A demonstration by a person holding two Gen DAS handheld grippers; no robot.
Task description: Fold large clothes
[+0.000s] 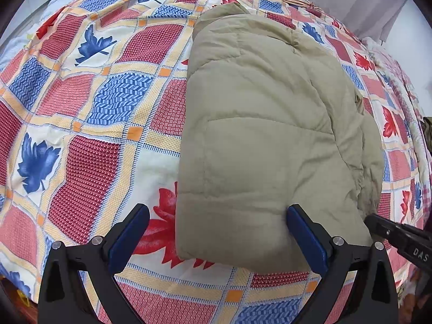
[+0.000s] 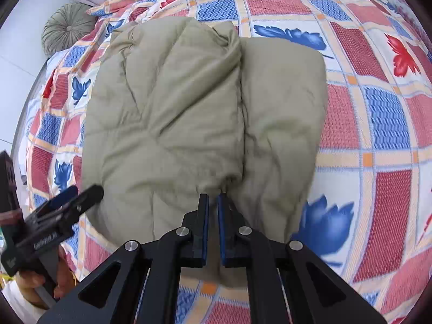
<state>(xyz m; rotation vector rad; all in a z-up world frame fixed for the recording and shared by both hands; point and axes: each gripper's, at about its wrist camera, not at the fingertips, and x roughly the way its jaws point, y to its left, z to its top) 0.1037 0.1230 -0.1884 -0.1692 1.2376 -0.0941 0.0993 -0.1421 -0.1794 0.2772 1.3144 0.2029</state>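
The left gripper (image 1: 217, 225) gapes wide over the near edge of the khaki padded jacket (image 1: 264, 124); the right gripper (image 2: 212, 202), nearly closed, seems to hold nothing. The jacket lies folded mid-bed on the patterned bedspread (image 1: 89, 124). Probably a final fold or smoothing remains, which needs a fresh hold on the near hem.

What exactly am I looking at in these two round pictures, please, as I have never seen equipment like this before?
There is no robot here: a person holds a two-finger gripper in each hand, and a fisheye camera on each looks forward along its fingers, hence the round, bulging pictures. One picture is from the left gripper, whose blue-padded fingers stand wide open over the near edge of a padded khaki jacket. The other is from the right gripper, whose fingers are almost closed at a seam of that jacket; whether they pinch cloth I cannot tell. The jacket lies partly folded on a patchwork bedspread, with a round grey-green cushion at the far side.
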